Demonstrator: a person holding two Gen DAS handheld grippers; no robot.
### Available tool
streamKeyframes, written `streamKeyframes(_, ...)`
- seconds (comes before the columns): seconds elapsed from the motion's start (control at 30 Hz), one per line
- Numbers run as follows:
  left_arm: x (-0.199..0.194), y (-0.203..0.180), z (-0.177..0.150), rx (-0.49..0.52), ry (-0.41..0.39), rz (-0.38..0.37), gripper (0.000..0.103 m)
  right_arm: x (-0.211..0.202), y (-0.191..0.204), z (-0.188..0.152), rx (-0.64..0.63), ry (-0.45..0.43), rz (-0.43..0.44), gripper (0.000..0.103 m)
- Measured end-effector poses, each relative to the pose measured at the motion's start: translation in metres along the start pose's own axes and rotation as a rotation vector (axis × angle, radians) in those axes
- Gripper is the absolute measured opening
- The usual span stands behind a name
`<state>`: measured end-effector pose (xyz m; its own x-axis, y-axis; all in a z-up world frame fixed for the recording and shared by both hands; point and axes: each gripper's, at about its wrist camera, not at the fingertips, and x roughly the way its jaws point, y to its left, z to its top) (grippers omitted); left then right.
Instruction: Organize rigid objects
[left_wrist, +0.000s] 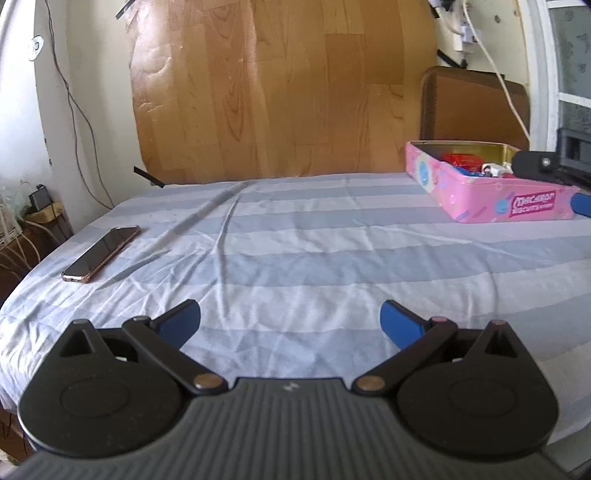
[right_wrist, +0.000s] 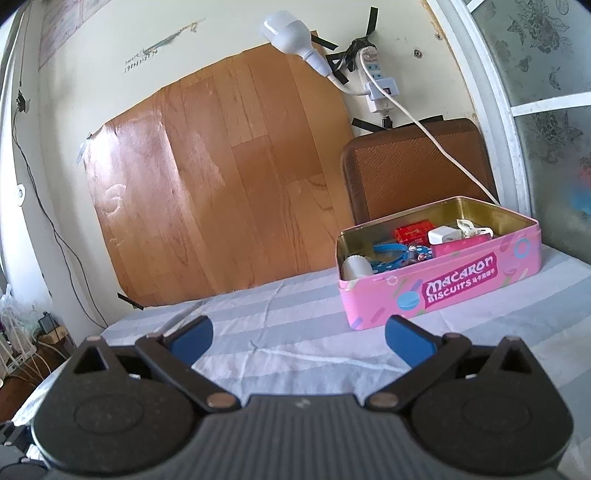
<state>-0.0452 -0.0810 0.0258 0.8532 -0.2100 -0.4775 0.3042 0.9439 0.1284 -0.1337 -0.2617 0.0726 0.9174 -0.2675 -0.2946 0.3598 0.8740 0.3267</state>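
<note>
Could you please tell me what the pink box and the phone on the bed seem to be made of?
The pink box looks like thin printed metal: its bare inner walls shine gold. The phone appears to have a glossy dark glass face, which mirrors light, and a coppery, probably metal, edge.

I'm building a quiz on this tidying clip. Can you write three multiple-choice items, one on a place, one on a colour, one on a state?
1. Where does the phone lie?
A. Inside the tin
B. On the striped sheet, at its left side
C. In the left gripper

2. What colour is the outside of the biscuit tin?
A. Pink
B. Green
C. Black

3. How does the left gripper stand?
A. Shut on the phone
B. Shut on nothing
C. Open, holding nothing

Answers:
1 B: the left wrist view shows it flat on the sheet, far from the tin.
2 A: its walls are pink, with "Macaron Biscuits" lettering.
3 C: its blue fingers are spread wide, with only bare sheet between.
</note>
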Motion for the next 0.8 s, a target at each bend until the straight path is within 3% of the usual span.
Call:
streamKeyframes(0.2, 0.005, 0.001, -0.002, -0.034, 0.038, -0.027, 0.103, 0.0, -0.002, 0.0, -0.001, 0.0, -0.004, 0.103)
streamKeyframes(0.4, -0.003, 0.0, 0.0, -0.039, 0.003, -0.029, 0.103, -0.005, -0.003, 0.002, -0.007, -0.015, -0.003, 0.103)
streamKeyframes(0.8, -0.011, -0.01, 0.002, -0.022, -0.013, -0.126, 0.103, -0.011, -0.01, 0.005, -0.004, -0.036, -0.009, 0.103)
